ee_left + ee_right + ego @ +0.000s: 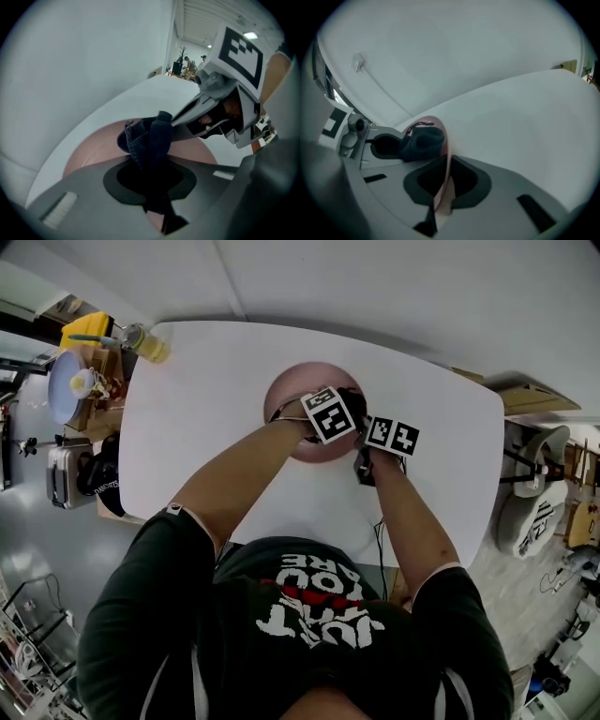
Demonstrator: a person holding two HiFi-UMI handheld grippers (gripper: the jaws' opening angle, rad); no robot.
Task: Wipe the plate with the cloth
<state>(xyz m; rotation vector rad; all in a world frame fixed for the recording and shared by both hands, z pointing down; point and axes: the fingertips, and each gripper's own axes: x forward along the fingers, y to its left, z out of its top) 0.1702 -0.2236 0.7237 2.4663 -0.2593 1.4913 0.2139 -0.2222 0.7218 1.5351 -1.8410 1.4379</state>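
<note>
The pink plate (292,388) lies on the white surface (206,427), its rim clamped in the right tool (440,187). The left tool (152,164) grips the dark cloth (150,136) and presses it onto the plate just ahead. Wiping looks under way. The next move calls for sweeping across the plate's face.

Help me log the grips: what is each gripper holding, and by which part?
The left gripper pinches the dark cloth by a bunched fold; the right gripper grips the pink plate by its rim.

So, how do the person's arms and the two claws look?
Both claws, left claw and right claw, are grey with dark oval recesses. Each carries a white cube with black square markers. The person wears a black T-shirt with short sleeves.
</note>
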